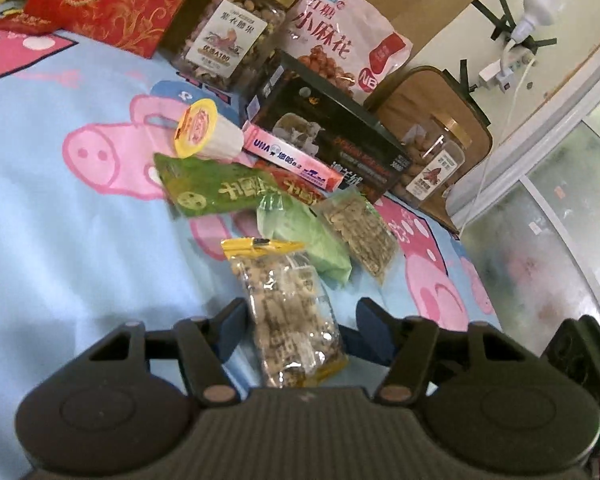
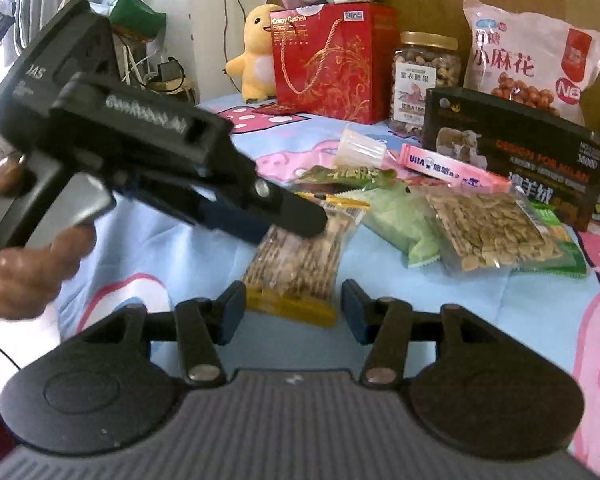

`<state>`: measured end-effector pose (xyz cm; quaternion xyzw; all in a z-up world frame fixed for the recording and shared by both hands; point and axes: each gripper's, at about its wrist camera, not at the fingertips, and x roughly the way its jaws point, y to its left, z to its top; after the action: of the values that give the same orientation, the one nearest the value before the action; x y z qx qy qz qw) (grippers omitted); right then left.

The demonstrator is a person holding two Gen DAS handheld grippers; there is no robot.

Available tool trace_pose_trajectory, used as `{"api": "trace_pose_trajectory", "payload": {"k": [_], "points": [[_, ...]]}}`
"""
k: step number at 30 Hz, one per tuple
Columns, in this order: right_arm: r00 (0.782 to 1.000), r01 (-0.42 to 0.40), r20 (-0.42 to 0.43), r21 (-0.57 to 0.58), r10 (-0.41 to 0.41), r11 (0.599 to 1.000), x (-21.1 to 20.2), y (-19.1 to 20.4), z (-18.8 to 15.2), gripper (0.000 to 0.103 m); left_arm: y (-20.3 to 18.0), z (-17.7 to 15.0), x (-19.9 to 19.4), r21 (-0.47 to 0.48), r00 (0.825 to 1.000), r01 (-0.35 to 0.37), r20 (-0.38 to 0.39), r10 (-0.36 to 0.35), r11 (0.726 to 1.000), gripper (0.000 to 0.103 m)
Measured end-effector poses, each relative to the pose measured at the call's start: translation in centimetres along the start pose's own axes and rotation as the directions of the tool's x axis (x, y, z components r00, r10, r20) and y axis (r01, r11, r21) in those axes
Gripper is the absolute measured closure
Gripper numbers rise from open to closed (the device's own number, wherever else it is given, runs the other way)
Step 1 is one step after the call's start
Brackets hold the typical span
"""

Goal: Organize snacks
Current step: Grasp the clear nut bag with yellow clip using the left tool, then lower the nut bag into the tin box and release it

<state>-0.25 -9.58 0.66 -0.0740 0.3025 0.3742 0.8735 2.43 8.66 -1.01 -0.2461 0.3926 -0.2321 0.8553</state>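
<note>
Both claws flanked the yellow-edged cracker packet: left gripper astride it, pads apparently not yet pressing, right gripper open just short of its end. The pickup step seemed underway; closing squarely came next. Other snack packs crowded beyond, while bare blue bedsheet gave room leftward.

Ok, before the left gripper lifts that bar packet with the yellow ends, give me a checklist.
1. Packet sits inside left gripper: ok.
2. Both pads pressing the packet: not ok, a gap shows on one side.
3. Right gripper open and empty: ok.
4. Right gripper clear of the packet's near yellow end: cannot tell, very close.
5. Green pouch free of the packet: cannot tell, their edges meet.
</note>
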Motion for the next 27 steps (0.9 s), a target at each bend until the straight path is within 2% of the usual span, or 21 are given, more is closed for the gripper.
{"api": "trace_pose_trajectory", "payload": {"k": [3, 15, 25, 27], "points": [[1.0, 0.017, 0.004, -0.043, -0.017, 0.999, 0.3, 0.9, -0.1, 0.05, -0.3, -0.2, 0.1, 0.038, 1.0, -0.022, 0.008, 0.022, 0.999, 0.056], [0.998, 0.054, 0.031, -0.061, -0.053, 0.997, -0.1, 1.5, -0.3, 0.059, -0.4, -0.6, 0.2, 0.111, 0.999, -0.021, 0.039, 0.016, 0.994, 0.056], [0.997, 0.066, 0.038, -0.082, -0.063, 0.994, -0.1, 1.7, -0.4, 0.06, -0.1, -0.9, -0.1, 0.109, 0.998, 0.004, 0.055, -0.01, 0.994, 0.056], [0.996, 0.076, 0.054, -0.097, -0.071, 0.992, -0.4, 1.9, -0.5, 0.065, -0.2, -0.9, -0.4, 0.106, 0.998, 0.012, 0.061, -0.019, 0.994, 0.056]]}}
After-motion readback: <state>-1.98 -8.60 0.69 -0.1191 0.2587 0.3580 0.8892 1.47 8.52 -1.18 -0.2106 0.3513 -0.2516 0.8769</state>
